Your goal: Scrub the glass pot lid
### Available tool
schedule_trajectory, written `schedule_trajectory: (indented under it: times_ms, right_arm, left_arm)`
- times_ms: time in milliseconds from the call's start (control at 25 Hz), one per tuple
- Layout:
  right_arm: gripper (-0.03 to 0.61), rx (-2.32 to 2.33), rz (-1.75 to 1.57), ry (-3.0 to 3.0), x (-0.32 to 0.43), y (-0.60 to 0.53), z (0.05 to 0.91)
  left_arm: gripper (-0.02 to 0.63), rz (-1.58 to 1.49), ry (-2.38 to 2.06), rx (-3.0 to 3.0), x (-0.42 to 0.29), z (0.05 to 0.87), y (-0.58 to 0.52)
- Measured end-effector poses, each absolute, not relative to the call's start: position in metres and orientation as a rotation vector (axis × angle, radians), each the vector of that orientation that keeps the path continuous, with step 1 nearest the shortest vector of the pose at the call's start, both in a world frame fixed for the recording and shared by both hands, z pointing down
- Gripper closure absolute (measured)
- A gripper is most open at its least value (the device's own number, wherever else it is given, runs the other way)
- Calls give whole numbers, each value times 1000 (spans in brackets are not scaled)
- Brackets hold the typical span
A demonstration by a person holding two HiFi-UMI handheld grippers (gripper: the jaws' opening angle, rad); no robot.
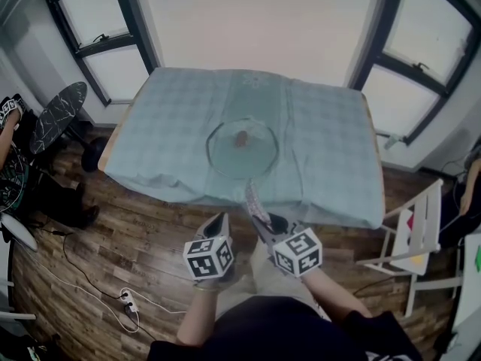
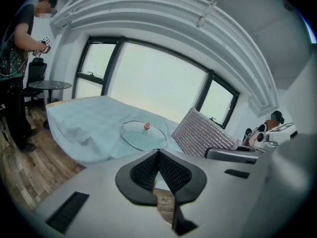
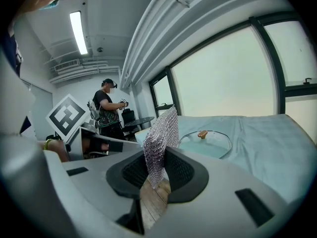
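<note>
Glass pot lid (image 1: 242, 147) (probably flat), well beyond left tongs (image 1: 219, 220), right tongs (image 1: 261, 222)

- A desk (image 1: 107, 152) under a pale blue-green cloth (image 1: 323, 126) stands ahead of me, before a white wall (image 1: 255, 21).
- Dark-framed windows (image 1: 113, 51) flank it, bright with daylight.
- Wooden floor (image 1: 113, 232); a power strip (image 1: 129, 301) lies on it.
- White chair (image 1: 421, 232) on my right, dark table (image 1: 58, 115) on my left.
</note>
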State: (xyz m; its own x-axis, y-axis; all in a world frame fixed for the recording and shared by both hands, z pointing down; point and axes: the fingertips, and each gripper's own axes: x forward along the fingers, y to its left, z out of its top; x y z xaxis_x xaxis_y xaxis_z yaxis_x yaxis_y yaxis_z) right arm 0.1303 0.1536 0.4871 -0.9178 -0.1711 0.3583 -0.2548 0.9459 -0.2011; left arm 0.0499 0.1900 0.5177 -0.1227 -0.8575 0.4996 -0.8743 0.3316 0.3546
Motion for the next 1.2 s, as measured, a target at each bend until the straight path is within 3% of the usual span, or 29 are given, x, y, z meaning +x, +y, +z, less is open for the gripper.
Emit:
schedule_trajectory:
  times_ms: [1200]
  right_arm:
    - [497, 346, 325, -2743, 132, 167, 491]
  left_arm:
    - [611, 25, -1950, 1521, 49, 523, 208]
